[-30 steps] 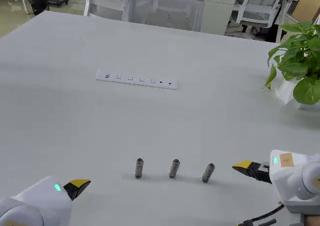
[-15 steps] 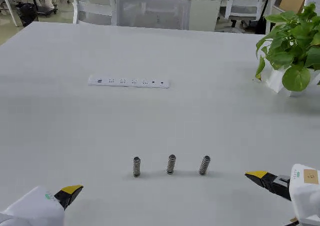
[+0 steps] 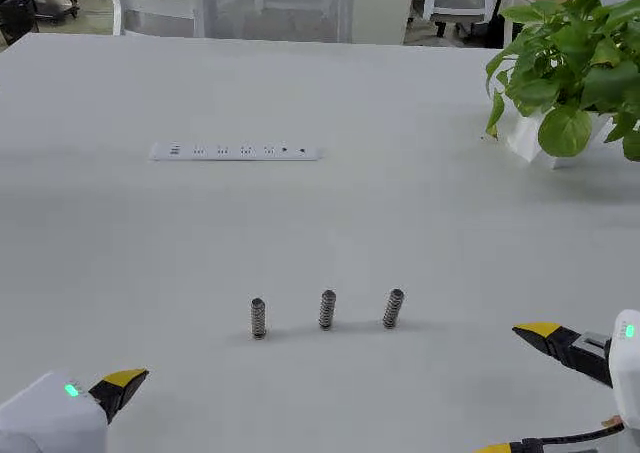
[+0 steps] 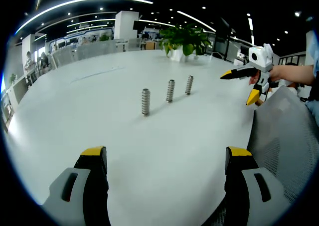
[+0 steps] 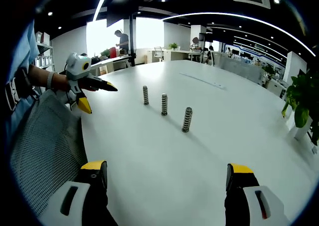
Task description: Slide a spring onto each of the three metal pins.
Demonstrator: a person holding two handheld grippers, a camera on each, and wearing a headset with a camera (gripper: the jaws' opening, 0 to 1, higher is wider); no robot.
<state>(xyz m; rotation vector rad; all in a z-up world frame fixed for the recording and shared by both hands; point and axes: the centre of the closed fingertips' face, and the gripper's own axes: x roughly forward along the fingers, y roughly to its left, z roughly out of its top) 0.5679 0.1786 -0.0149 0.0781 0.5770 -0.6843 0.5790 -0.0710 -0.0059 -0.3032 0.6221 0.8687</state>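
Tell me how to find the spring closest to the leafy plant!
Start at the big grey table, which has a leafy plant in a white pot at its far right corner. Near the front edge, three springs stand in a short row. Yours is the end spring on the plant's side, so it has a neighbour on one side only.

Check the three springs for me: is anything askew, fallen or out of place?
Nothing serious. The left spring, middle spring and right spring stand in a row on the table, none fallen. The right spring seems to lean slightly; that may be camera angle.
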